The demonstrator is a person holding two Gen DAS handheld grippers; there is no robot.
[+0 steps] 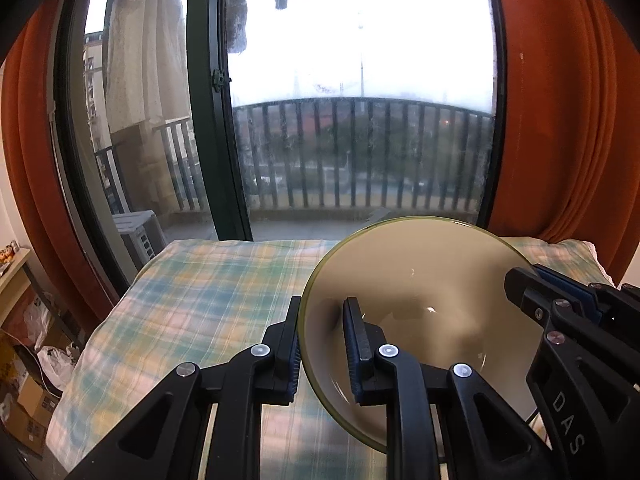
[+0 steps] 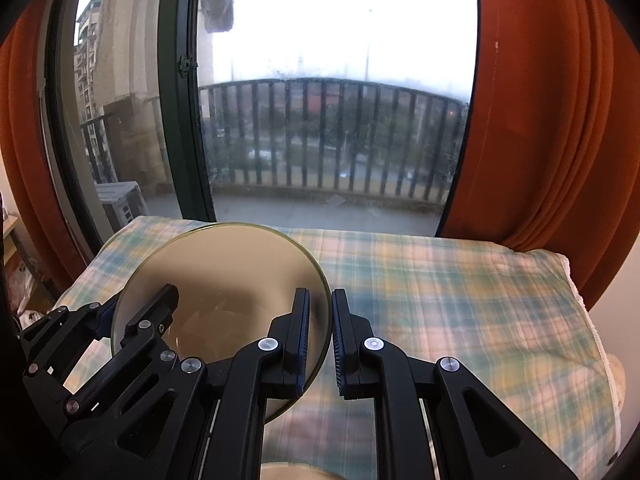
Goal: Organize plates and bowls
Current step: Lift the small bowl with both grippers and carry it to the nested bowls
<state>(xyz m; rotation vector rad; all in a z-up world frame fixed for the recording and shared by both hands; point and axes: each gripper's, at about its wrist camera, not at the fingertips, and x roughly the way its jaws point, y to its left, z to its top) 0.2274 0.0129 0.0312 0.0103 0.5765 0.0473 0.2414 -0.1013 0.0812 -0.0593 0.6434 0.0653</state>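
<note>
A translucent amber glass bowl (image 1: 420, 272) hangs above the plaid cloth, held from both sides. My left gripper (image 1: 324, 348) is shut on the bowl's left rim, one finger inside and one outside. In that same view my right gripper (image 1: 536, 278) reaches in from the right and pinches the opposite rim. The right wrist view shows the bowl (image 2: 224, 264) at lower left, with my right gripper (image 2: 320, 336) shut on its right rim. My left gripper (image 2: 136, 308) clamps the far left rim there.
A bed-like surface under a green, yellow and pink plaid cloth (image 1: 192, 300) stretches toward a glass balcony door (image 1: 360, 140). Orange curtains (image 2: 540, 120) hang on both sides. Boxes and bags (image 1: 32, 380) clutter the floor at left, by a shelf (image 1: 12, 268).
</note>
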